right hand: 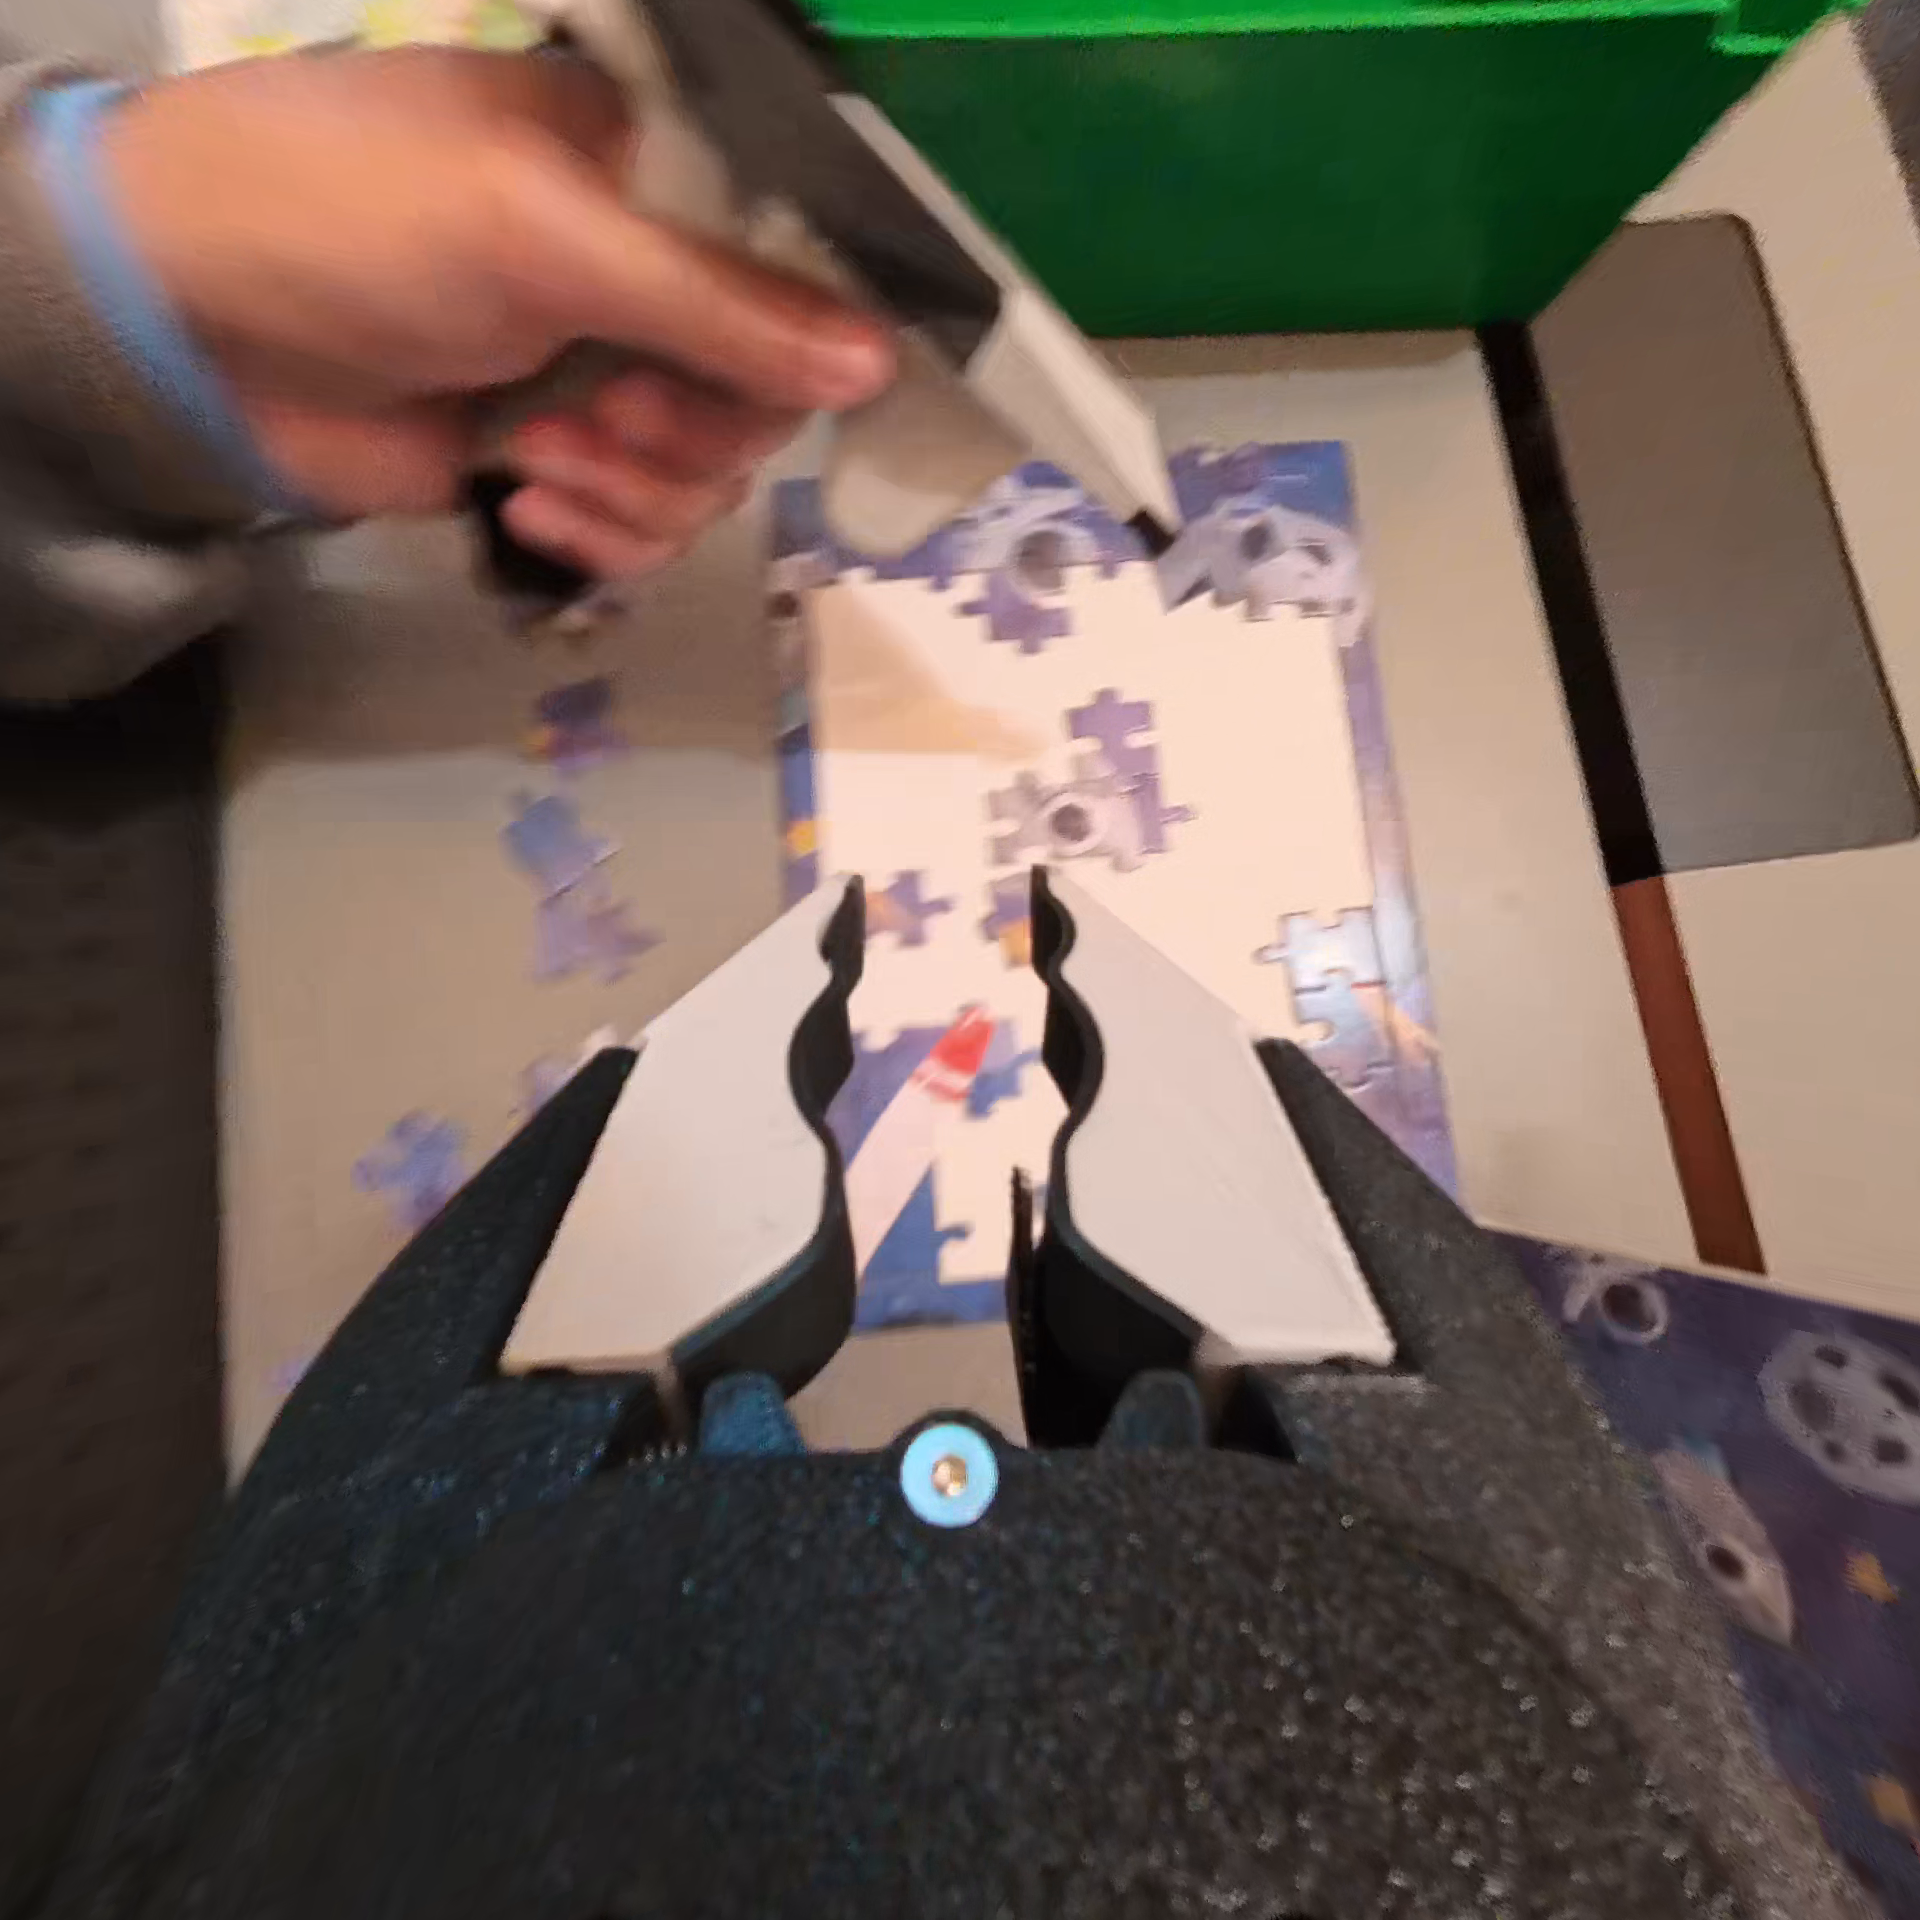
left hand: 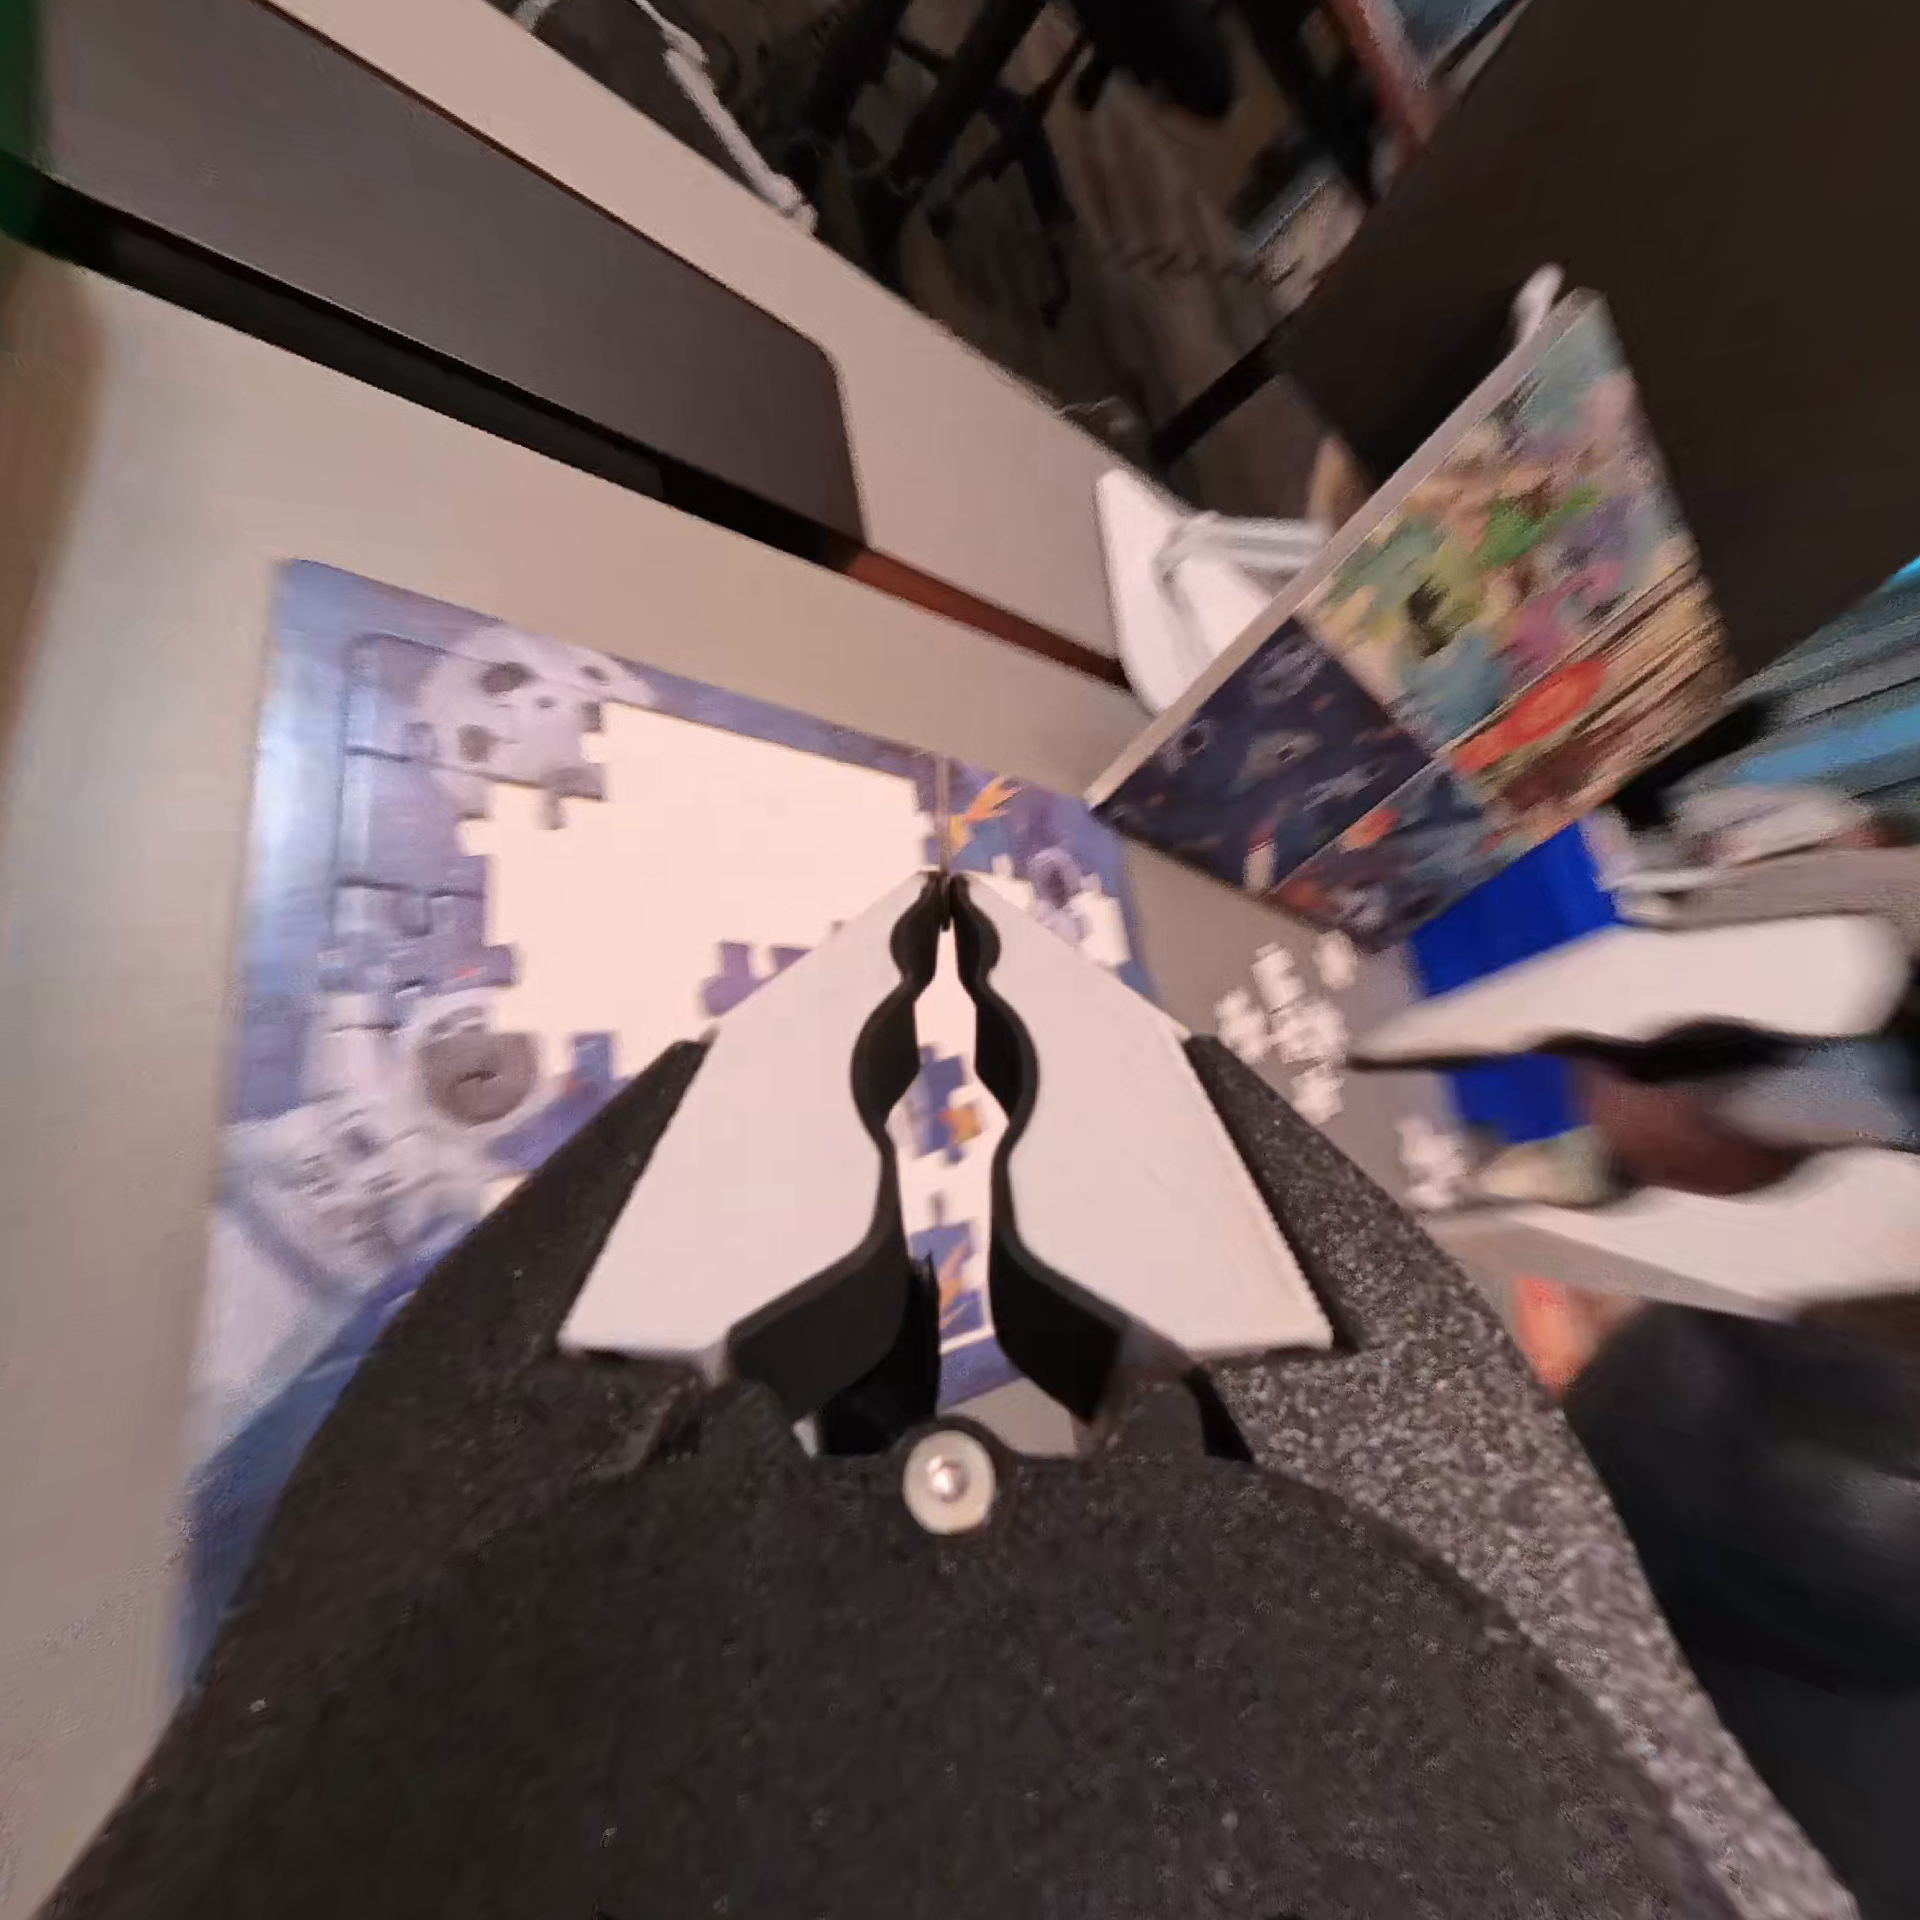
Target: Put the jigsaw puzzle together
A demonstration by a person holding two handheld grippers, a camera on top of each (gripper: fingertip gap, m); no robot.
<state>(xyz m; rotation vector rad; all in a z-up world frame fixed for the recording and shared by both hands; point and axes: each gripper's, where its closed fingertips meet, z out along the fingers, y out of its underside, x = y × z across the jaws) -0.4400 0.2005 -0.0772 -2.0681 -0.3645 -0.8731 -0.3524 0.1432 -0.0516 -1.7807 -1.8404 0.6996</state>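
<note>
Cardboard piece (left hand: pixel 940 831), thin and edge-on, sits pinched at the left gripper (left hand: pixel 943 891) tips; it could twist loose over the puzzle tray (left hand: pixel 312 831). Right gripper (right hand: pixel 943 899) gapes empty.

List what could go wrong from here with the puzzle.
1. The left tongs are shut on a thin puzzle piece held edge-on by its rim; it may twist or slip before seating.
2. Loose pieces lie unjoined inside the puzzle frame; the open right tongs hovering over them could scatter them.
</note>
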